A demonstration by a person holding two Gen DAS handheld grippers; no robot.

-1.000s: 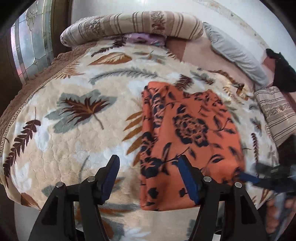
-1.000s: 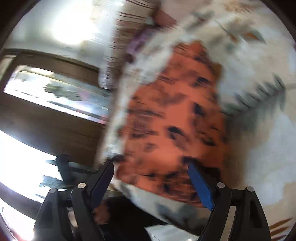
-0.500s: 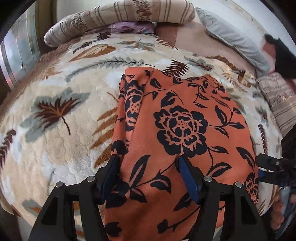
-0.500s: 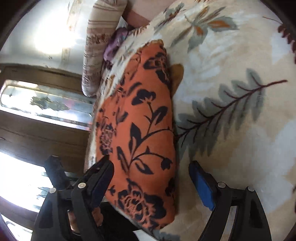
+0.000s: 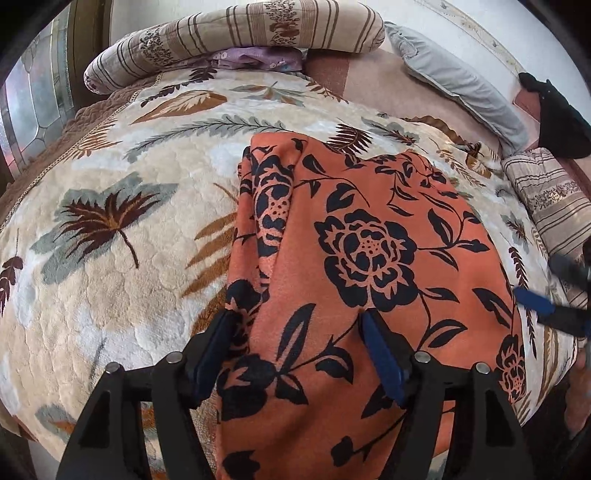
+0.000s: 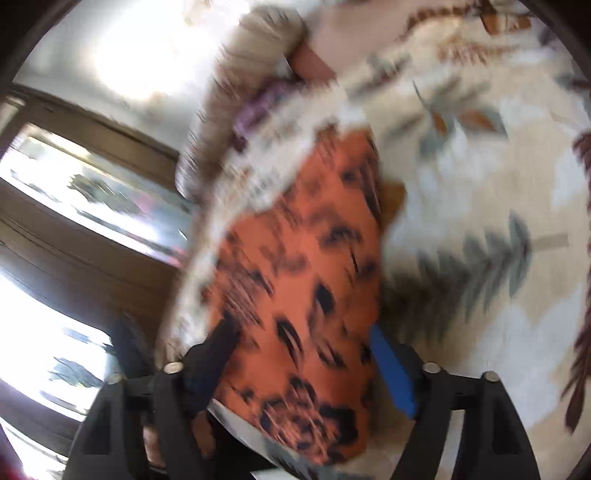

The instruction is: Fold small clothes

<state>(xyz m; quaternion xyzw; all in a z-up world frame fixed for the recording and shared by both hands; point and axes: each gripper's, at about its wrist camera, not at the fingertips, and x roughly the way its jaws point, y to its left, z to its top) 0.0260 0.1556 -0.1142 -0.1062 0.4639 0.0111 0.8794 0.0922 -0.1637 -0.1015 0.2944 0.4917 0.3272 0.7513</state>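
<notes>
From the left wrist camera, an orange cloth (image 5: 369, 266) with big black flowers lies flat on a soft cream blanket (image 5: 110, 258) that has leaf pictures on it. The cloth is folded over on its left side, where a narrow strip lies on top of itself. The left gripper (image 5: 299, 343) hangs just over the near end of the cloth, and its jaws have just been opening wider. Now they are spread apart with the cloth's left part between them, and the blue pads do not squeeze it. A long striped pillow (image 5: 236, 33) lies at the far end of the bed, with a bit of purple cloth (image 5: 255, 59) tucked under it. A grey pillow (image 5: 458, 81) sits to the right. The right gripper's blue tip (image 5: 535, 301) pokes in at the right edge, beside the cloth. From the right wrist camera, everything is blurry. The right gripper (image 6: 301, 354) has its jaws spread wide over the near end of the orange cloth (image 6: 306, 280), and it is not pinching it. A window (image 6: 92, 206) glows on the left.
</notes>
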